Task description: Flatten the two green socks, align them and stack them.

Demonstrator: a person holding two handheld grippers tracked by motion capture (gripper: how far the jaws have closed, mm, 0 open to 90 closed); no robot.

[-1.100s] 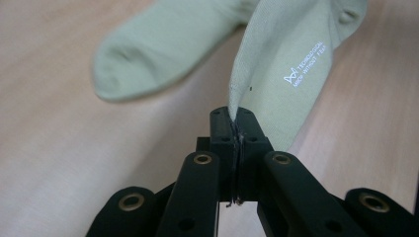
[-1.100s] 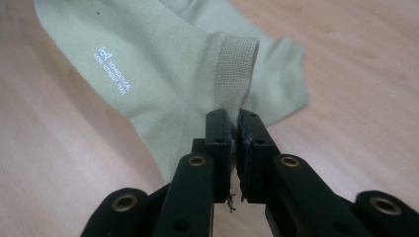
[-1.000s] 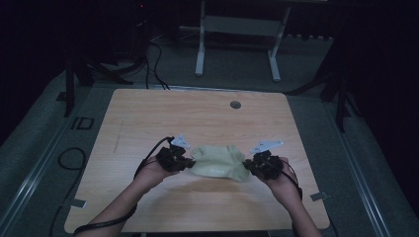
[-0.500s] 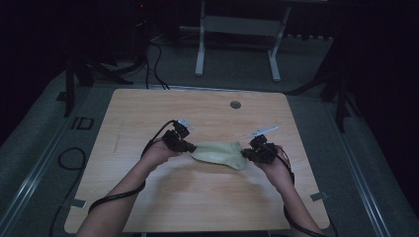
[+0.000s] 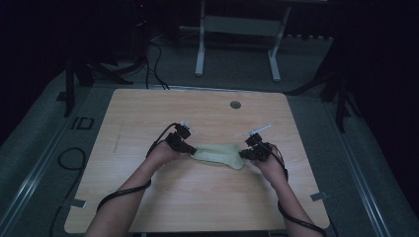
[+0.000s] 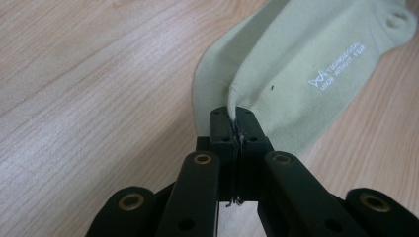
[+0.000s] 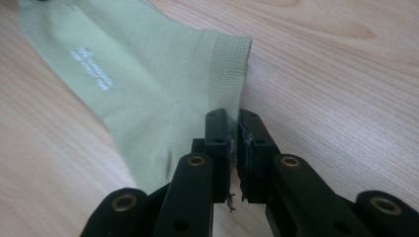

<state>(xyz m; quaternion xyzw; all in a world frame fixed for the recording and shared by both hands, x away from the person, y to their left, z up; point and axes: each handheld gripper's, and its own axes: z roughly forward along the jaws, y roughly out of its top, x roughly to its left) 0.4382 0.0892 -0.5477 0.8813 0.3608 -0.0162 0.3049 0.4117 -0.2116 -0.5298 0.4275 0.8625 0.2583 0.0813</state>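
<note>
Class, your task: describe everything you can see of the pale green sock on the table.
The sock is pale green, of fine knit cloth, with a ribbed cuff and small white lettering on its side. It lies flat and stretched out across the wooden table, slightly creased. The left gripper is shut on an edge at one end; the right gripper is shut on the cuff edge at the other. Nothing else touches it.

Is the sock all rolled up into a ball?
No, the pale green sock lies stretched out flat on the table, pinched at one end by the left gripper and at the other by the right gripper.
</note>
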